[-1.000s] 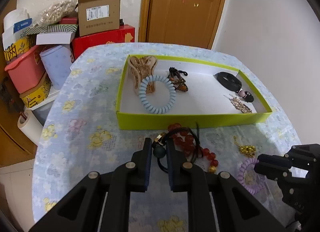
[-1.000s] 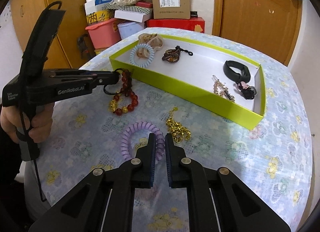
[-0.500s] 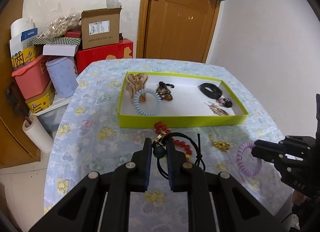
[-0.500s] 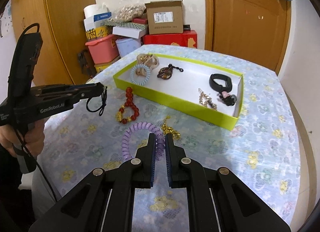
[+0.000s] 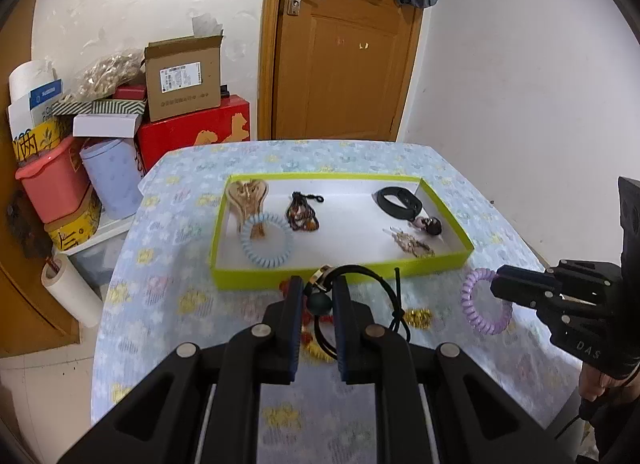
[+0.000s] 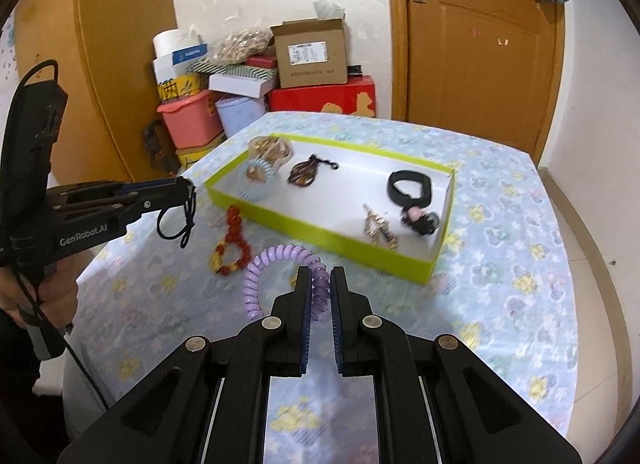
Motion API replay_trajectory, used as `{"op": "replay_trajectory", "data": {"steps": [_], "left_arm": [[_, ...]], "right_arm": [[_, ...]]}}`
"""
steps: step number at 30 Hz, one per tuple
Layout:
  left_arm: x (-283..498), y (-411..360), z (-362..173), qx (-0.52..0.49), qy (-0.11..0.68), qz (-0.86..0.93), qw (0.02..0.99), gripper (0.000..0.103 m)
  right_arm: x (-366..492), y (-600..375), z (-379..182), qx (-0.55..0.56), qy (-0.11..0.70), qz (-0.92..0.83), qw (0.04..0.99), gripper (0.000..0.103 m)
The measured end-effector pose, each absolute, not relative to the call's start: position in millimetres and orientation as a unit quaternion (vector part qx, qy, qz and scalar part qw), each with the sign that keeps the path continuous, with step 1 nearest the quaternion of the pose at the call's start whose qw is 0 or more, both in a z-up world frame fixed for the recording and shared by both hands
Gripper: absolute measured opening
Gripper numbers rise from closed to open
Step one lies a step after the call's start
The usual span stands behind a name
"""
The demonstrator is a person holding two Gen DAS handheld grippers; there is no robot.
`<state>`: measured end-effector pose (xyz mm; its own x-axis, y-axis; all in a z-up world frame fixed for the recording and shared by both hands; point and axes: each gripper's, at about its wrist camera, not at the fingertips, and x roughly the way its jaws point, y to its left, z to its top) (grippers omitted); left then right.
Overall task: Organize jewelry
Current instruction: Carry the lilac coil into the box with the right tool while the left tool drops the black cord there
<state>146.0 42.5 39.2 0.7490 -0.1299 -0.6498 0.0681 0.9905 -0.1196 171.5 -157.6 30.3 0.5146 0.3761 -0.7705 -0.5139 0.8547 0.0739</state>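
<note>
Left wrist view: left gripper [image 5: 318, 296] jaws clamp a black cord necklace [image 5: 360, 284] above the worktop [image 5: 160, 264]; right gripper [image 6: 319, 284] jaws pinch the purple coil tie [image 6: 276, 260], apparently lifted, near the green tray [image 6: 320, 232].

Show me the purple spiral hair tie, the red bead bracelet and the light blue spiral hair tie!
purple spiral hair tie [image 6: 280, 255]: right wrist view, top of its coil.
red bead bracelet [image 6: 233, 224]: right wrist view, upper beads.
light blue spiral hair tie [image 5: 267, 260]: left wrist view, lower coil.
</note>
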Motion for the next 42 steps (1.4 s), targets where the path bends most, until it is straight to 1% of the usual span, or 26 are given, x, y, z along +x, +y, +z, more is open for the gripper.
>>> {"op": "replay_trajectory", "data": {"steps": [12, 21, 29, 36, 39, 42], "left_arm": [[204.7, 39.8, 36.7, -0.036, 0.356, -0.05, 0.932, 0.015], [240.4, 38.8, 15.3, -0.036, 0.38, -0.049, 0.923, 0.015], [252.0, 35.0, -6.2, -0.029, 0.408, -0.056, 0.911, 0.015], [257.3, 28.4, -17.6, -0.022, 0.426, -0.062, 0.902, 0.016], [258.5, 28.6, -20.4, -0.025, 0.43, -0.061, 0.9, 0.016], [258.1, 28.8, -21.3, -0.026, 0.434, -0.062, 0.899, 0.017]], "right_arm": [[234.1, -164.0, 24.9, -0.078, 0.417, 0.23, 0.876, 0.009], [271.8, -157.3, -2.9, -0.088, 0.438, 0.221, 0.867, 0.009], [280.4, -156.0, -26.6, -0.103, 0.47, 0.219, 0.849, 0.009], [280.4, -155.5, -31.5, -0.104, 0.486, 0.225, 0.838, 0.01], [280.1, -155.0, -32.6, -0.102, 0.489, 0.225, 0.836, 0.015], [278.5, -155.9, -33.1, -0.1, 0.489, 0.224, 0.837, 0.016]]}}
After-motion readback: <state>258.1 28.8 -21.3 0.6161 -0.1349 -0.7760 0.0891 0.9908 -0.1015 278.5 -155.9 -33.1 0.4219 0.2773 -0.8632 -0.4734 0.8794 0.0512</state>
